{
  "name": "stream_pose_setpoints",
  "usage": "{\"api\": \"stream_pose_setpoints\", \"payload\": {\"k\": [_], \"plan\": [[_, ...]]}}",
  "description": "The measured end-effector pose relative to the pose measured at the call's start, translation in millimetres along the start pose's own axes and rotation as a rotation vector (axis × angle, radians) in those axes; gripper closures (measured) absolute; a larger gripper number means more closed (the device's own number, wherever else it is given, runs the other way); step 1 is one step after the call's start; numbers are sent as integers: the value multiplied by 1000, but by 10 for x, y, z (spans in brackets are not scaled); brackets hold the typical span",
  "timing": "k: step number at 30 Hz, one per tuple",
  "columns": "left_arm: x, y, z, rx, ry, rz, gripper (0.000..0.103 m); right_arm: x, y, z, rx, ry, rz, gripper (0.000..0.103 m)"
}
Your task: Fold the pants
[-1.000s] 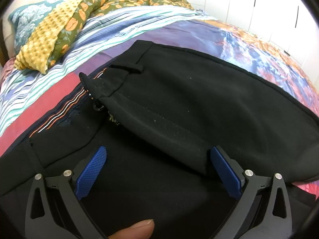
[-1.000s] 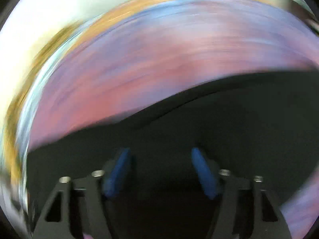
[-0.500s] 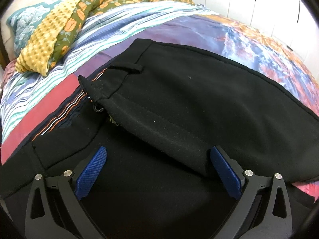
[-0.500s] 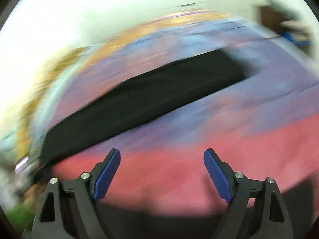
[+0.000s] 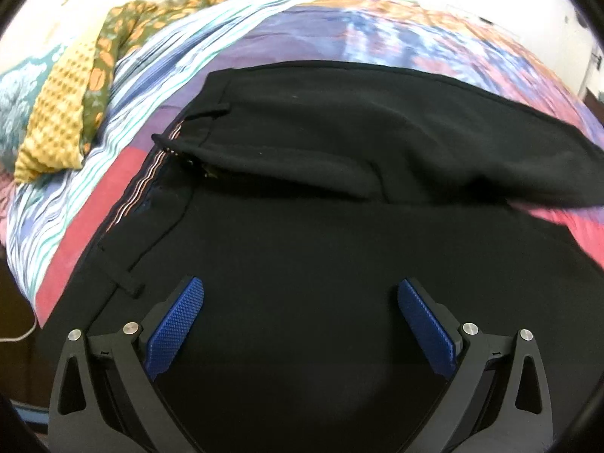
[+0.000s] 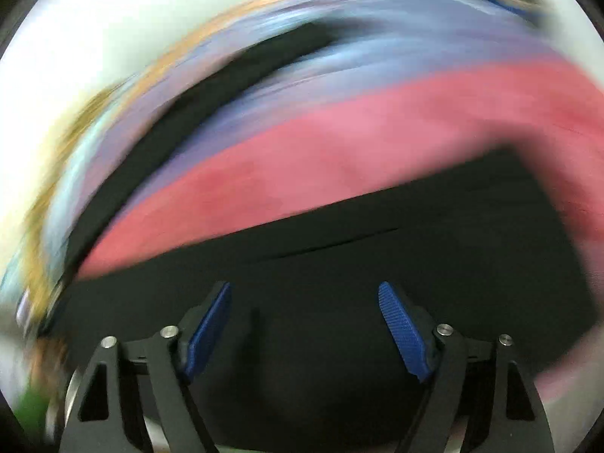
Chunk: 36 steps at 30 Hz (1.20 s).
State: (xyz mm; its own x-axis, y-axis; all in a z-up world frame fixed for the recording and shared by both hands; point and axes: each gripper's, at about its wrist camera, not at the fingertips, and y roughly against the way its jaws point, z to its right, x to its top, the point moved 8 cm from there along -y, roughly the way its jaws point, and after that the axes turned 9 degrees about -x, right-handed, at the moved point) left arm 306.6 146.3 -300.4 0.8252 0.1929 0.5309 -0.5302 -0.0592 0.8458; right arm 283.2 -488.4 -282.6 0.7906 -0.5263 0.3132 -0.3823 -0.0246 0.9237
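Left gripper (image 5: 300, 324) hangs over the pants (image 5: 302, 245) with its jaws wide and nothing between the blue pads (image 5: 175, 324); the black cloth lies below them, untouched as far as the left wrist view shows. Right gripper (image 6: 304, 326) stands at a middling opening, its jaws having just been closing, and no cloth sits between its pads (image 6: 402, 326); black fabric fills the ground beneath it. The pants lie on the bed (image 5: 124, 173), spread across a patchwork cover of red, purple and striped panels. The waistband (image 5: 151, 188), with its striped inner lining turned up, faces the left edge of the left wrist view. One leg (image 5: 377, 132) lies farther back, its near edge overlapping the other leg, which runs under the left gripper. A yellow pillow (image 5: 53, 120) and a floral cloth (image 5: 120, 34) rest near the head of the bed, well apart from the pants. The right wrist view is heavily blurred, so the edge under the right gripper is probably a leg hem, but this cannot be confirmed. Risks from here: a grasp taken in that blur may catch only the top layer, so the legs separate when lifted. The waistband is skewed and partly turned open; folding without squaring it may set a crooked crease. A pinch taken too deep may also catch the cover and drag it along with the pants.
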Motion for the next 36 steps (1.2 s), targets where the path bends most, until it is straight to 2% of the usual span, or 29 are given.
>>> {"api": "stream_pose_setpoints", "payload": {"k": [2, 4, 5, 7, 8, 9, 11, 12, 14, 16, 18, 20, 22, 24, 25, 27, 29, 30, 31, 34, 36], "plan": [[-1, 33, 36, 13, -8, -5, 1, 59, 23, 321, -19, -57, -42, 99], [46, 32, 30, 15, -18, -18, 1, -10, 57, 285, -64, 16, -29, 100], [90, 35, -6, 34, -43, -8, 1, -47, 52, 226, -114, 75, -5, 96], [102, -15, -273, 177, -51, -8, 0, -173, 7, 54, -139, 132, 30, 74], [56, -43, -445, 213, -15, -18, 0, -201, 2, -38, -113, 149, 43, 51], [7, -47, -617, 185, 54, -15, 0, -217, -25, -78, -99, 166, 54, 31], [-27, 22, -766, 148, 125, -7, 0, -296, -57, -220, -142, 221, 57, 17], [-15, 104, -792, 150, 136, -8, 1, -348, -127, -311, -166, 235, 56, 14], [56, 255, -737, 109, 144, 19, 1, -355, 12, -329, -225, 198, 47, 15], [264, 424, -594, 43, 141, 121, 1, -361, 278, -468, -197, 194, 98, 15], [518, 394, -449, 10, 147, 176, 1, -266, 377, -983, -147, 264, 154, 14], [767, 135, -333, -13, 159, 196, 1, -220, 432, -1504, -55, 326, 162, 12], [893, -195, -364, 34, 170, 178, 1, -253, 397, -2218, 112, 379, 114, 11], [790, -638, -429, 121, 164, 84, 0, -351, 290, -2969, 255, 436, 53, 11], [771, -673, -404, 149, 145, 91, 0, -445, 223, -3415, 323, 486, 24, 11], [786, -634, -341, 205, 105, 114, 1, -707, 101, -4283, 406, 628, 0, 11], [774, -638, -398, 161, 132, 124, 1, -998, 13, -4905, 478, 743, -28, 11], [770, -632, -438, 125, 155, 133, 1, -1196, -78, -5242, 517, 795, -69, 11], [767, -632, -452, 112, 162, 140, 1, -1342, -142, -5405, 533, 816, -108, 11], [773, -649, -422, 124, 151, 152, 1, -1417, -587, -5758, 530, 870, -223, 11], [777, -672, -416, 128, 148, 157, 1, -1198, -851, -5711, 448, 961, -170, 12]]}}
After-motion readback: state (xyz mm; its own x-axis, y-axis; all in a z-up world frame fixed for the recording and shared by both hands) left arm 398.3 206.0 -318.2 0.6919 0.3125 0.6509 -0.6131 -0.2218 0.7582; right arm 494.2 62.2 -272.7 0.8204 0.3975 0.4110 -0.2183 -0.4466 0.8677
